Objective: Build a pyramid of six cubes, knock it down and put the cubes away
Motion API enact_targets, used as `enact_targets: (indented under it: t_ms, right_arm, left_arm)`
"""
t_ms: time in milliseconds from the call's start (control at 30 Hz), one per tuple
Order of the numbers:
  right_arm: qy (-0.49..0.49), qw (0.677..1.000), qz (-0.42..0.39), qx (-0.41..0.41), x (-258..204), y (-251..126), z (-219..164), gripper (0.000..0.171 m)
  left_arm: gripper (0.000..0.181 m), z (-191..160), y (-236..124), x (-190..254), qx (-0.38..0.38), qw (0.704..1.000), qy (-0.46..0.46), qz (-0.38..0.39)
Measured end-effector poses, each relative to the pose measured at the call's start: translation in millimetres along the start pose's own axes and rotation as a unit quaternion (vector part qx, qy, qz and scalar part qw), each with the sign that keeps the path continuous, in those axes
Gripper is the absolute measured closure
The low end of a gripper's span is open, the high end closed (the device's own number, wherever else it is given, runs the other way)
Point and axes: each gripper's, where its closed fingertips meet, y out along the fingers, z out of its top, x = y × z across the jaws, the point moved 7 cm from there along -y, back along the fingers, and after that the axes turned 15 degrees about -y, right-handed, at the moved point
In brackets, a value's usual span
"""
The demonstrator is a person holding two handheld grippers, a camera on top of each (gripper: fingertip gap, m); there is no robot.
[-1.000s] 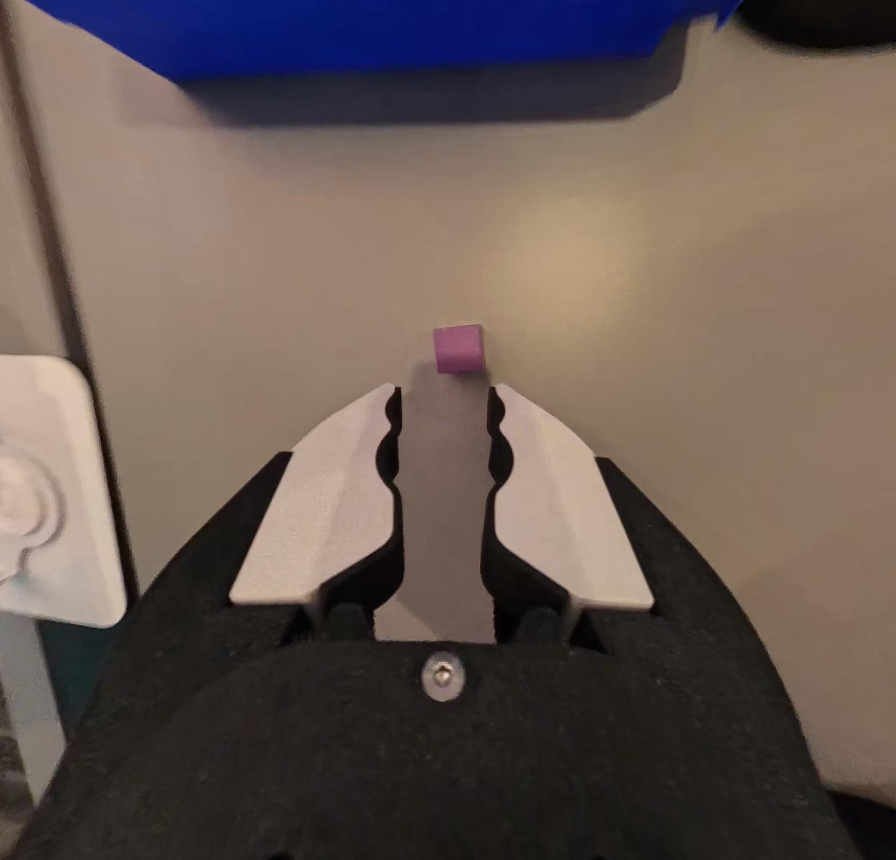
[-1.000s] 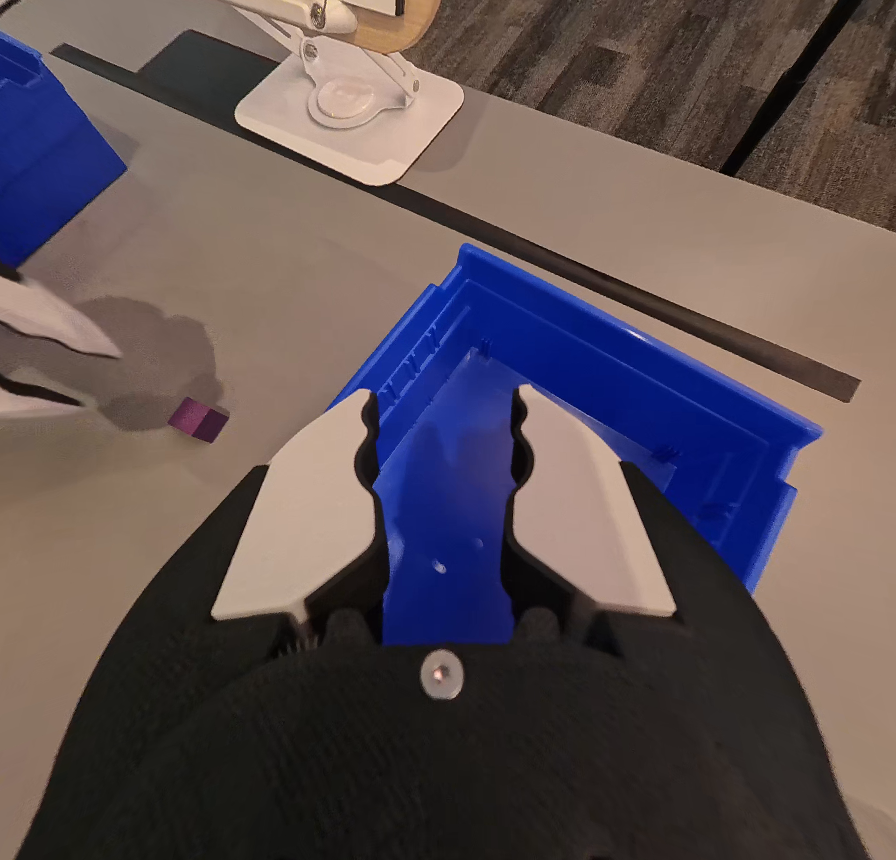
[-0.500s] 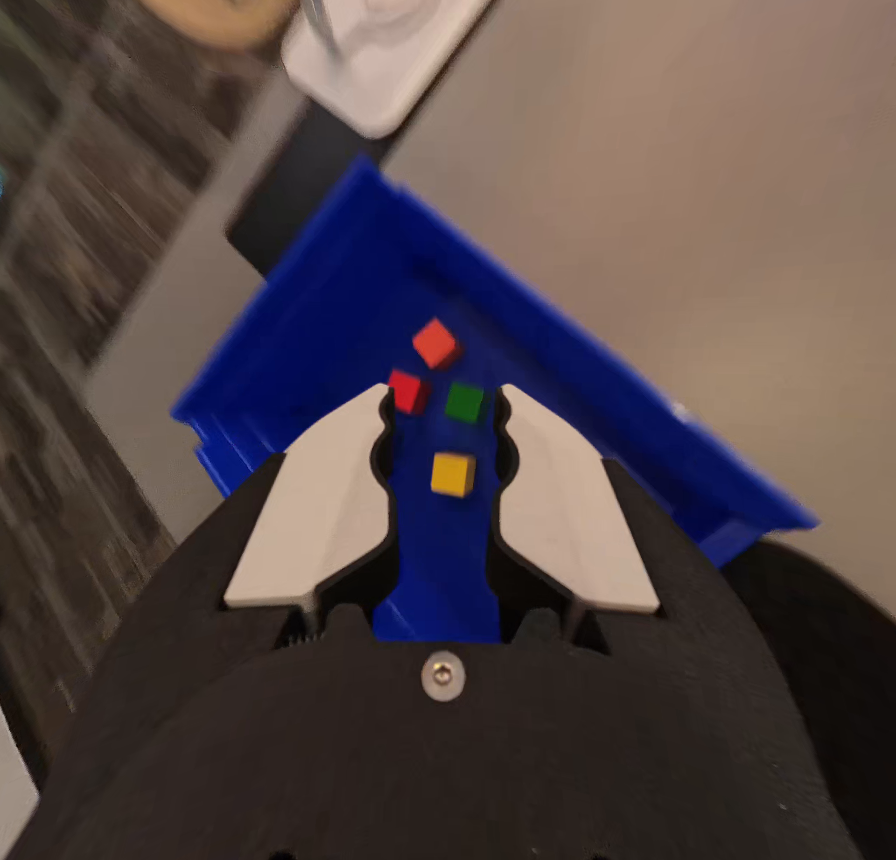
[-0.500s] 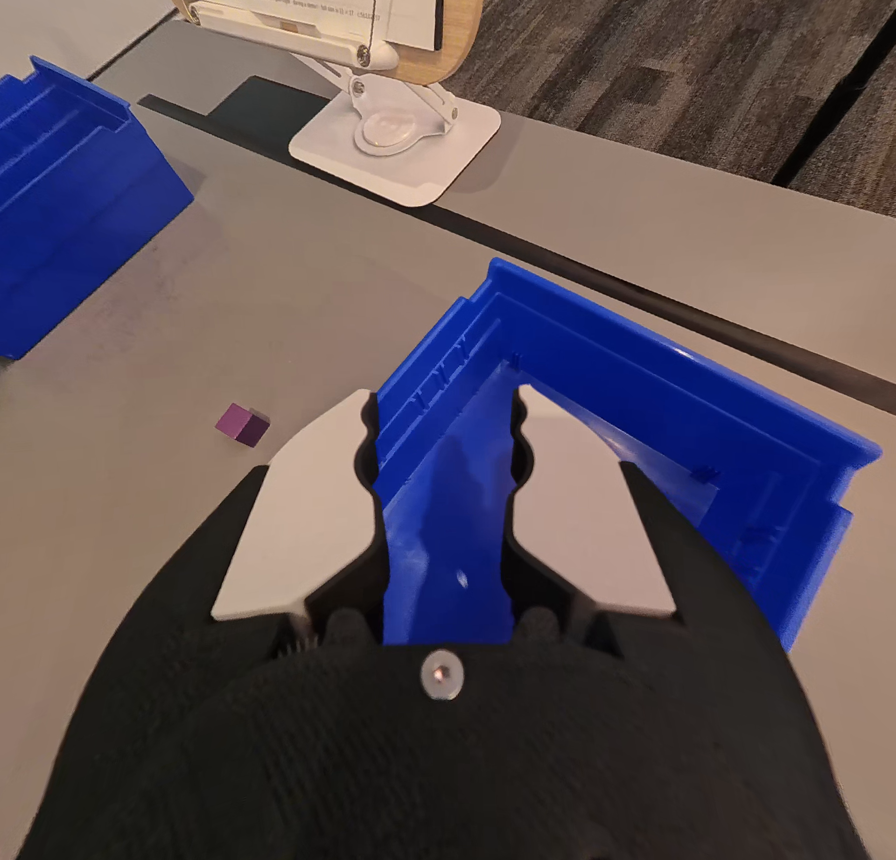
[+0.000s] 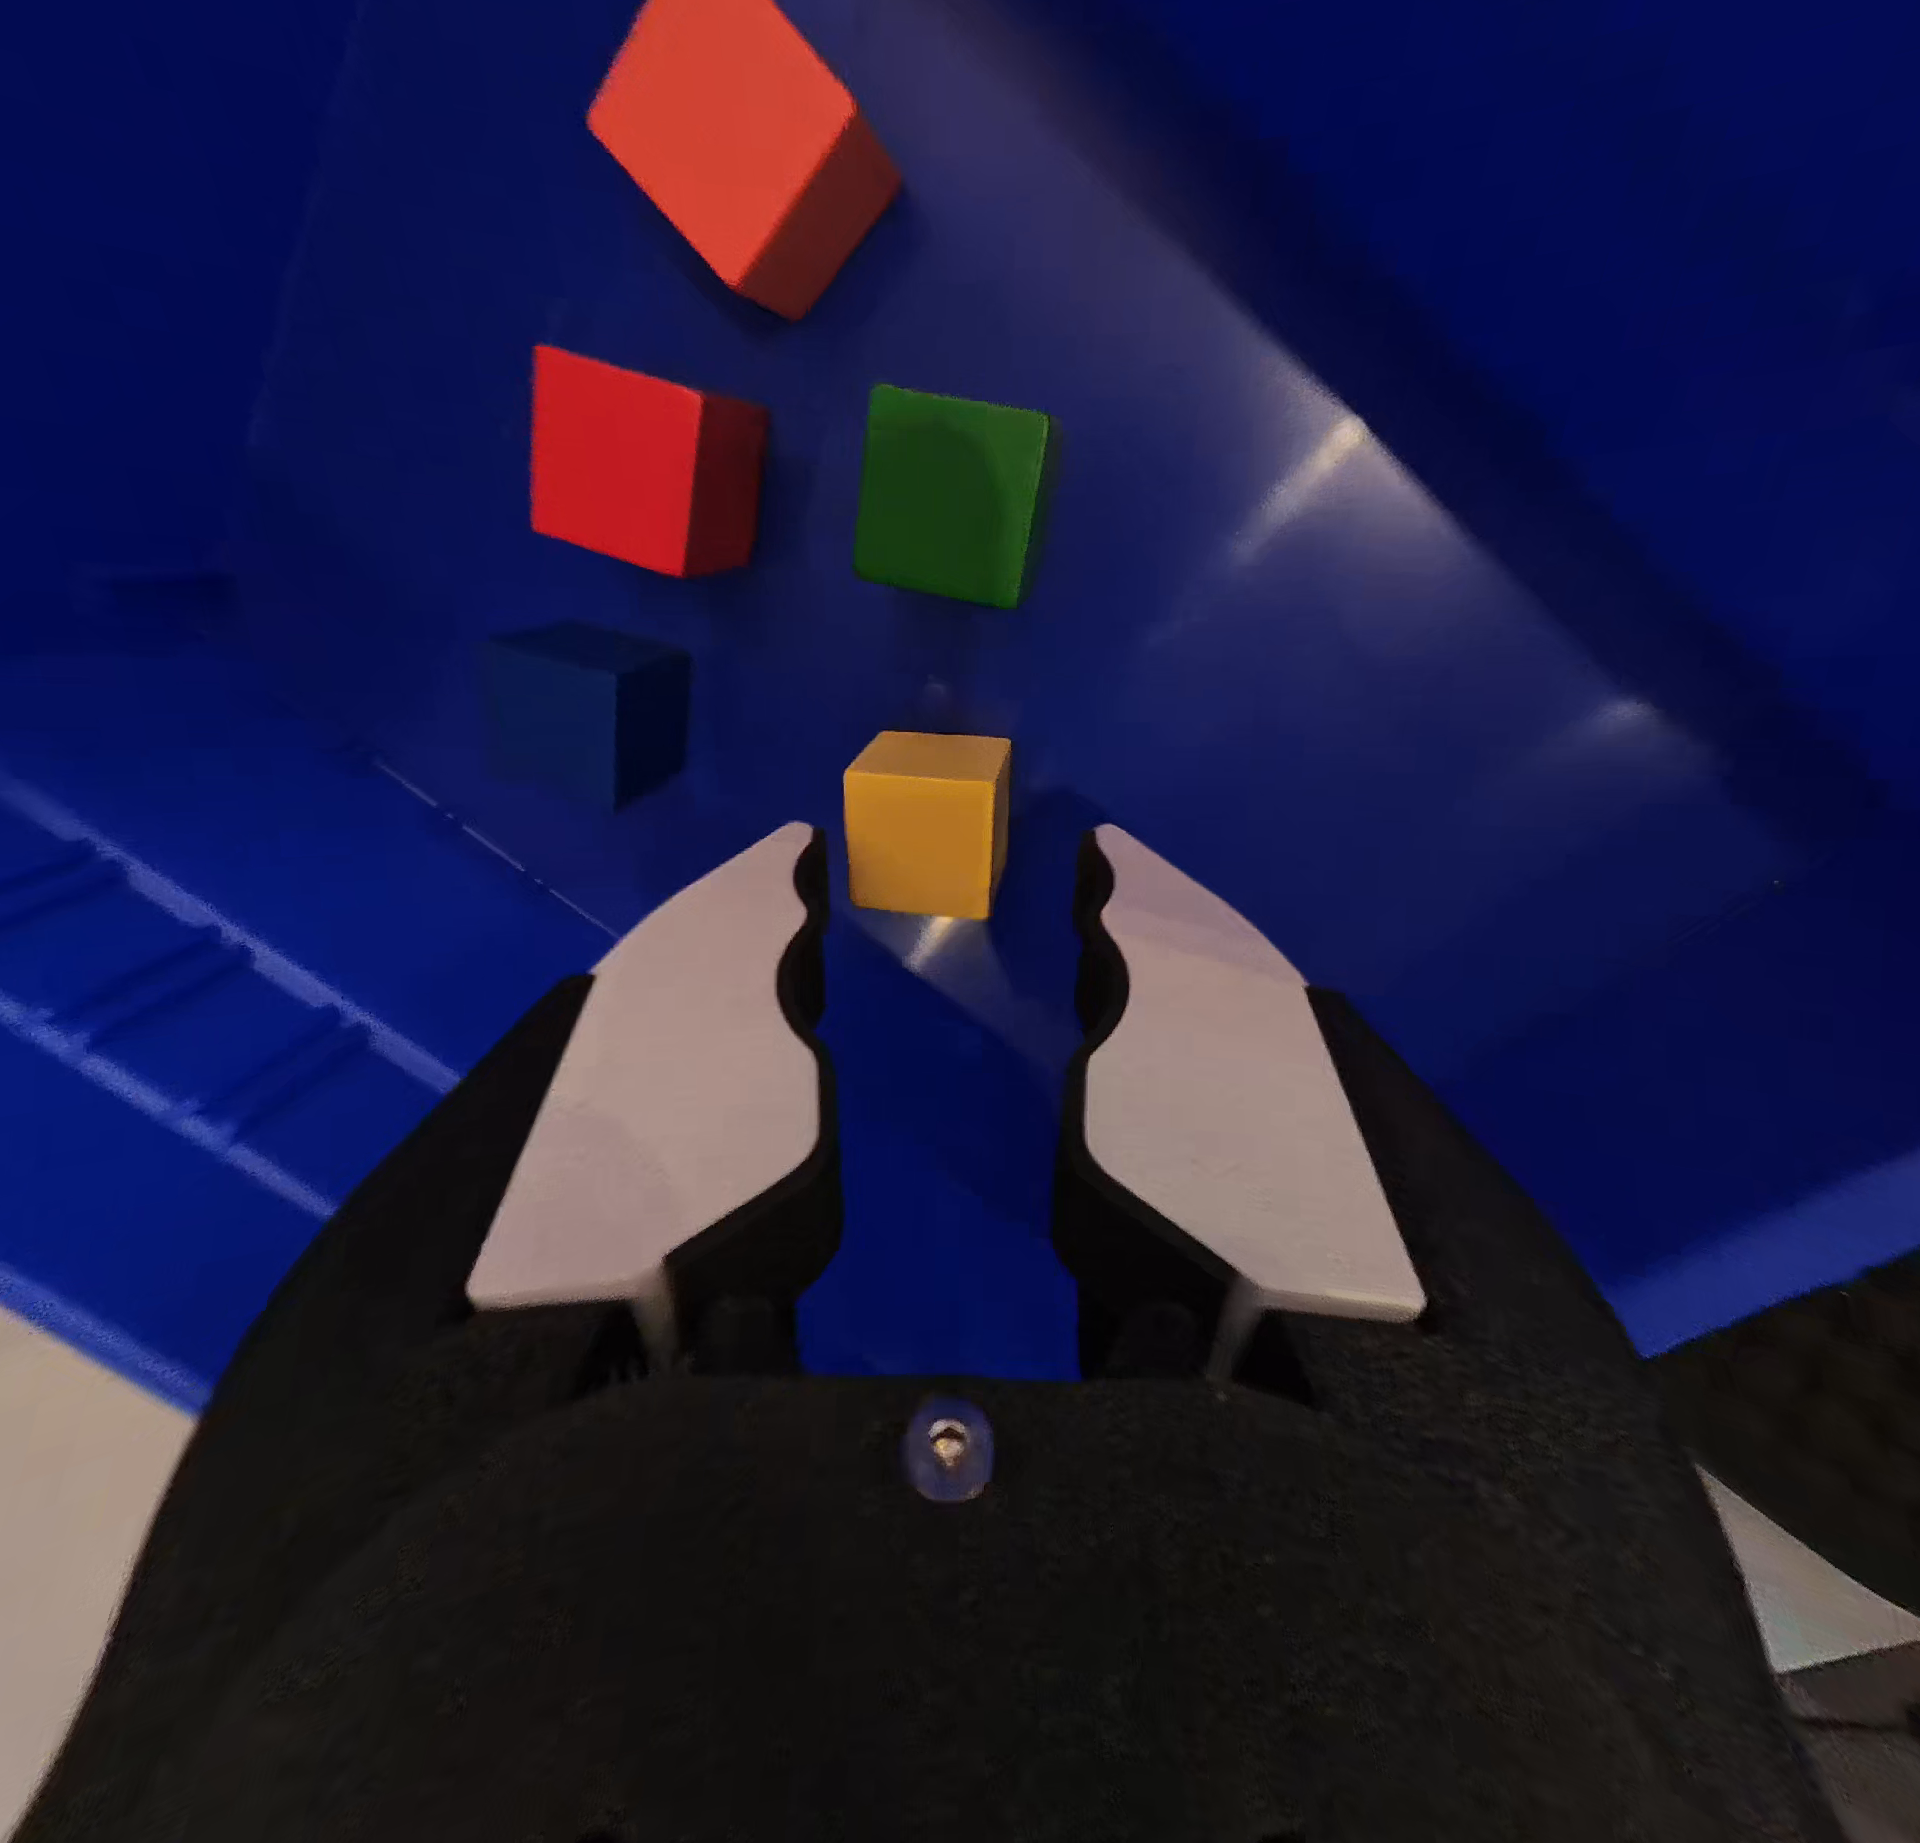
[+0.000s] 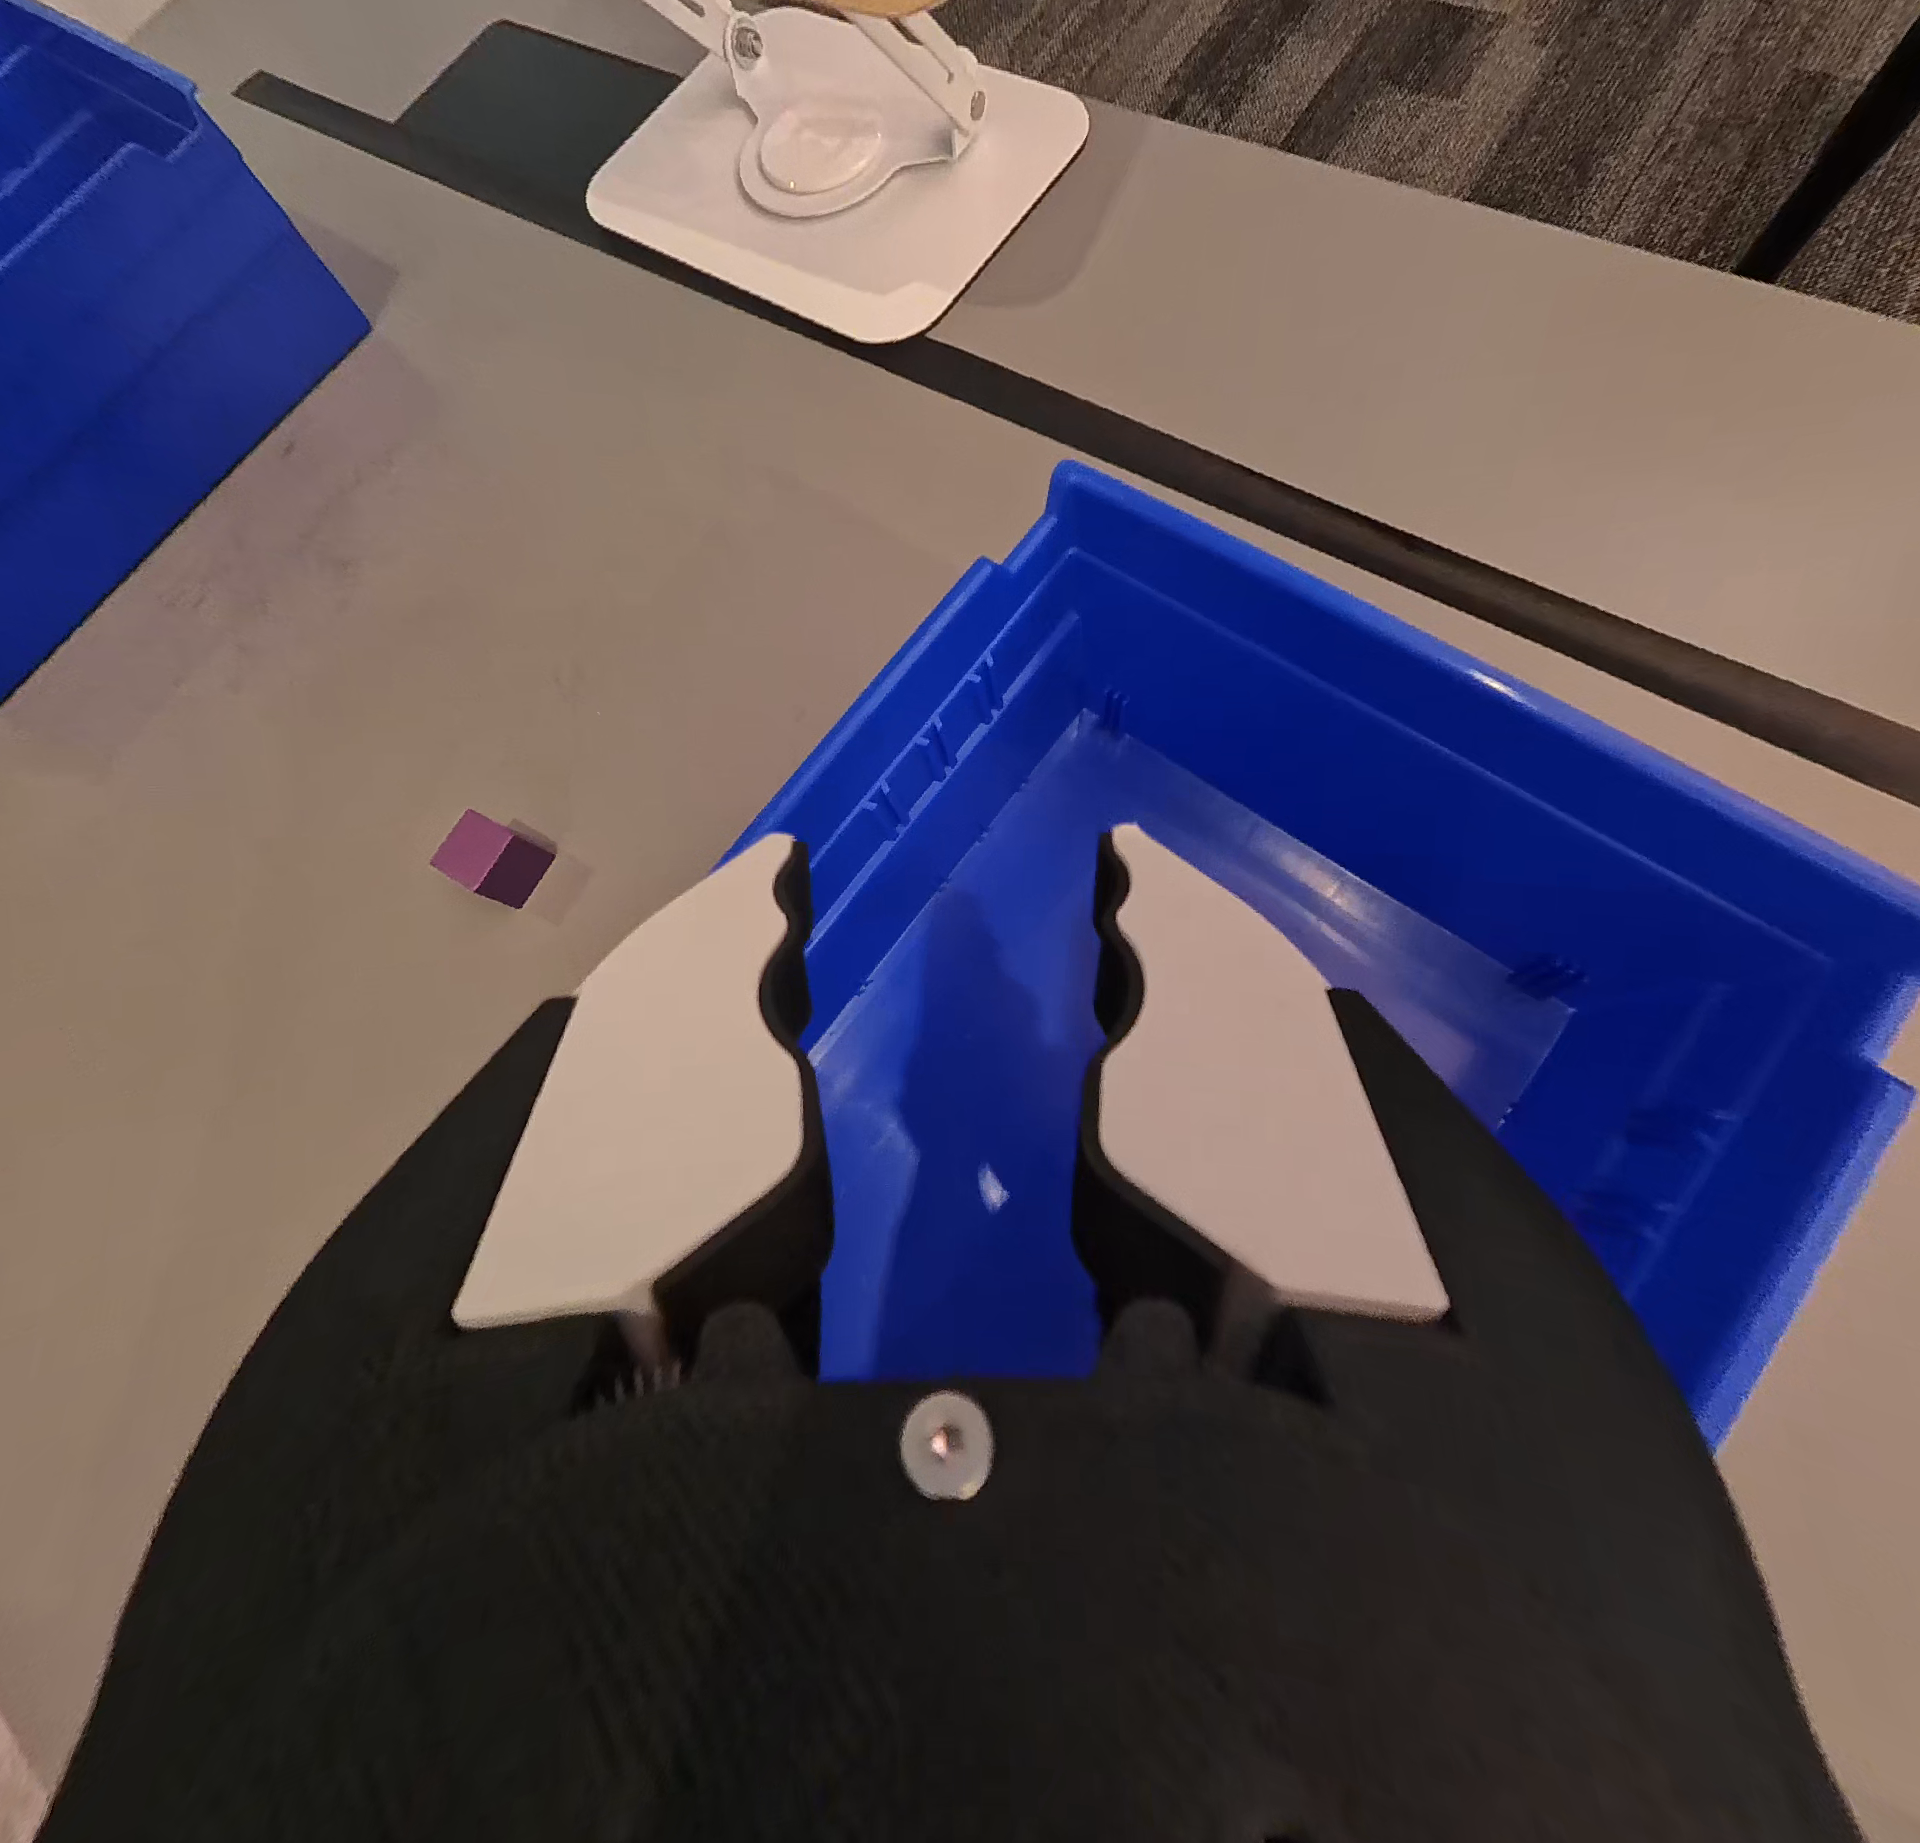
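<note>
In left blue bin [image 5: 1455, 443], five cubes [image 5: 925, 825], right bin [image 6: 1455, 754] bare

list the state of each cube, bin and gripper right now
left gripper: open, empty, in the left bin
right gripper: open, empty
yellow cube: loose, just past the left fingertips
orange cube: loose in bin
red cube: loose in bin
green cube: loose in bin
blue cube: loose in bin
purple cube: alone on table
right bin: no cubes visible

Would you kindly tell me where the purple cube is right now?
In the right wrist view, the purple cube sits alone on the grey table, left of the near blue bin and the right claw.
</note>
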Motion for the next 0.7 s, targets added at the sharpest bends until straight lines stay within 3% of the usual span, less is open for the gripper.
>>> enact_targets:
  t_ms: [67, 200, 300, 400, 533, 600, 700]
  right_arm:
    - [-0.001, 1.0, 0.002, -0.003, 0, 1, -1, 0.117]
    - [-0.004, 1.0, 0.006, -0.005, 0, 1, -2, 0.117]
    - [-0.001, 1.0, 0.007, -0.002, 1, -1, -2, 0.117]
    - [0.0, 1.0, 0.007, 0.004, 0, -2, -1, 0.117]
    - [-0.006, 1.0, 0.007, 0.001, -2, -1, 1, 0.117]
    - [-0.013, 1.0, 0.009, -0.006, -5, 0, 2, 0.117]
    - [-0.033, 0.999, 0.008, -0.012, -12, -1, 6, 0.117]
  left_arm:
    - [0.151, 0, 6, -1, -0.007, 1.0, -0.002, 0.0]
    - [0.153, 2, -7, -6, 0.007, 1.0, -0.005, 0.001]
    - [0.153, 12, -51, -15, 0.068, 0.997, -0.007, 0.035]
    - [0.153, 39, -120, -11, 0.167, 0.984, -0.002, 0.068]
    - [0.153, 92, -175, 50, 0.222, 0.972, 0.064, 0.046]
    - [0.154, 116, -174, 96, 0.223, 0.967, 0.117, 0.03]
    - [0.153, 143, -142, 166, 0.206, 0.963, 0.175, -0.021]
